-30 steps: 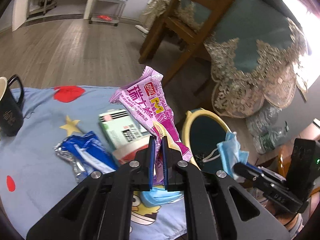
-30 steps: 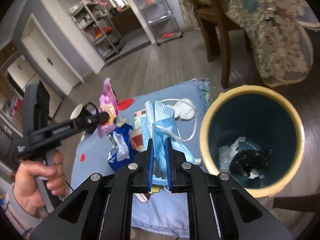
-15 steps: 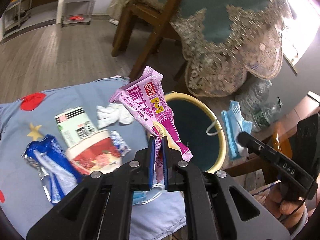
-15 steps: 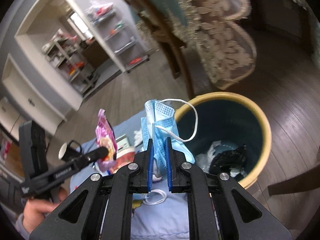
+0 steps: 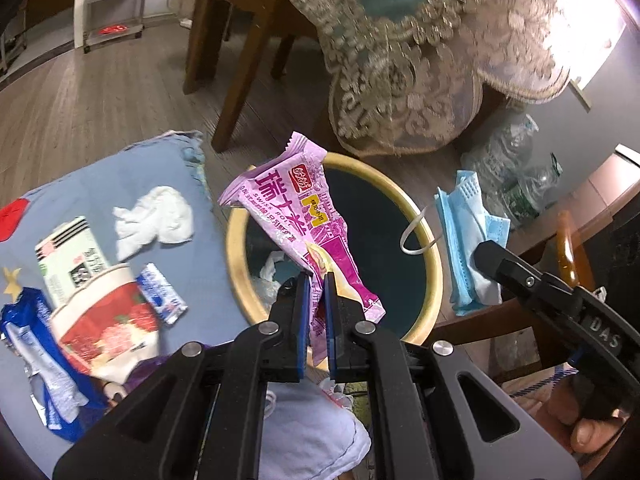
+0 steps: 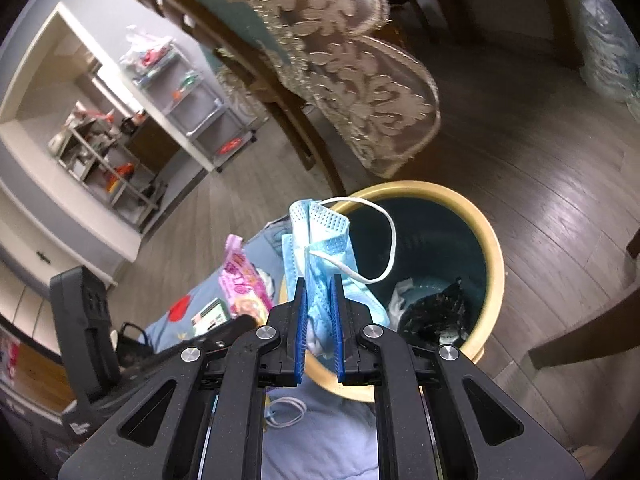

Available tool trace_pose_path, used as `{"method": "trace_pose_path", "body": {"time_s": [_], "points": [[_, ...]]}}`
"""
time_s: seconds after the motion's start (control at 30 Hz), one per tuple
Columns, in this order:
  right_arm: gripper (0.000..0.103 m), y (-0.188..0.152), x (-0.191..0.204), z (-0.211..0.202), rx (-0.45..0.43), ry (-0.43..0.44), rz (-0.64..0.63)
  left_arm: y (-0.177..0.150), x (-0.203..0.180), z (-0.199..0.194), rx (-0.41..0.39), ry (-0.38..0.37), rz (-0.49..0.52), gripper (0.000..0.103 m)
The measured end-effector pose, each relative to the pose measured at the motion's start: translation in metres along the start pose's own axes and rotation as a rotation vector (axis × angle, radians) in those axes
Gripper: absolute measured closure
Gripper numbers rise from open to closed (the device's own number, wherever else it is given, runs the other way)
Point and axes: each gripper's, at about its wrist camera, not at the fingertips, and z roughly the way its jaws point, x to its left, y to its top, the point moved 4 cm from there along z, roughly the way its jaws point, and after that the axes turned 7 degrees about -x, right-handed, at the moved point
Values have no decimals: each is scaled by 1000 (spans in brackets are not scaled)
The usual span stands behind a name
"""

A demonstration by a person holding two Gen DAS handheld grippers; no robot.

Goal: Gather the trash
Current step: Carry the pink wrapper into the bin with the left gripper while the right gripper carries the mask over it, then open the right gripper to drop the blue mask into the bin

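Observation:
My left gripper [image 5: 316,280] is shut on a purple snack wrapper [image 5: 292,216] and holds it over the yellow-rimmed bin [image 5: 430,248]. My right gripper [image 6: 319,284] is shut on a blue face mask [image 6: 316,240], held above the near rim of the bin [image 6: 494,248]. The bin holds white paper and a black bag [image 6: 436,312]. The mask also shows in the left wrist view [image 5: 468,240], to the right of the bin. The wrapper also shows in the right wrist view [image 6: 242,280], left of the mask.
On the blue cloth [image 5: 100,184] lie a white tissue [image 5: 154,216], a red cup [image 5: 104,320], a green-white pack [image 5: 72,256] and a blue wrapper [image 5: 36,352]. A wooden chair [image 5: 244,40] and a lace-draped table [image 5: 420,60] stand behind the bin. Plastic bottles [image 5: 516,172] lie right.
Both grippers have moved from above the cloth toward the bin, carrying the wrapper and the mask. The wrapper now hangs over the bin opening.

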Motion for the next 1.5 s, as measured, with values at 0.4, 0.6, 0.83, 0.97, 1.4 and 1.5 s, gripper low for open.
{"method": "trace_pose_path", "body": {"time_s": [0.4,0.6,0.83,0.97,1.4,1.5], "points": [[90,-2,-21,20,41,-64,63,-10,-13,39,73,-13,12,90],[76,-4,-25,25,64,-83,84,-8,4,32,59,13,-21,57],[66,-5,-22,26,66,-67,84,-1,19,10,13,56,-19,34],[53,-8,-18,28,83,-29,90,-1,32,-4,-4,81,-23,31],[47,-15,-1,31,118,22,44,0,86,-51,-67,173,-72,29],[47,-17,4,31,128,32,30,-3,100,-61,-75,193,-93,29]]}}
